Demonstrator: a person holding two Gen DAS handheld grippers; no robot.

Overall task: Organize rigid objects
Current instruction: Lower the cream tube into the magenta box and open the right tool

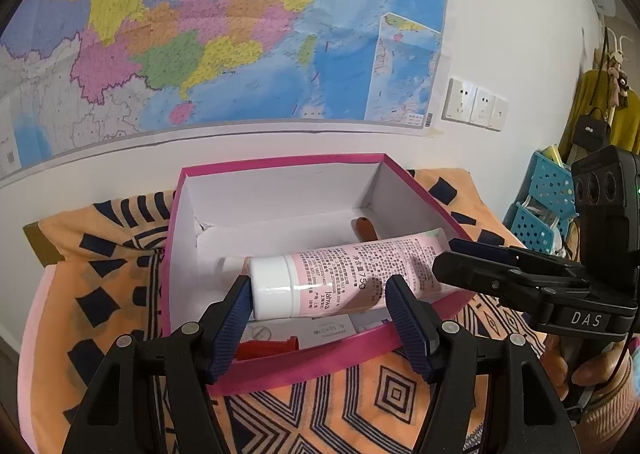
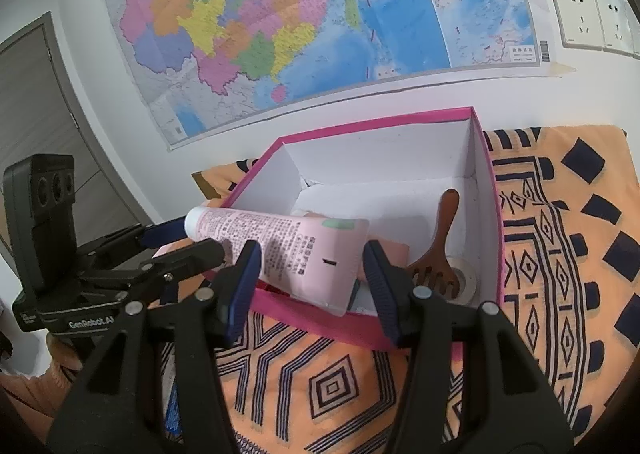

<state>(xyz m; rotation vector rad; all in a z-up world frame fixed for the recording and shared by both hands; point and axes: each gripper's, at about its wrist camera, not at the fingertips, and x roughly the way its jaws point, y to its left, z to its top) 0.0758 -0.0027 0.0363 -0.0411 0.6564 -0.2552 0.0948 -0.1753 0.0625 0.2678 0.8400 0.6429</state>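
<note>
Tube [image 1: 352,274] lying across box [image 1: 280,364], between both wide-open pairs of fingers [image 1: 236,318], unheld. Could snag on the near wall or crush the comb [image 2: 438,250] ahead of the right fingers [image 2: 378,286].

Domestic room in a home. Indicators: large multicoloured paper wall map [image 1: 224,33], white wall sockets [image 1: 474,103], grey door [image 2: 36,125], orange patterned tablecloth [image 2: 560,254], and black handbag [image 1: 592,131] hanging beside mustard-yellow garment [image 1: 616,117].

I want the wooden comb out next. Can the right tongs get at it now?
Probably yes: the right tongs are open, and the wooden comb lies uncovered in the pink box, beside the pink tube.
</note>
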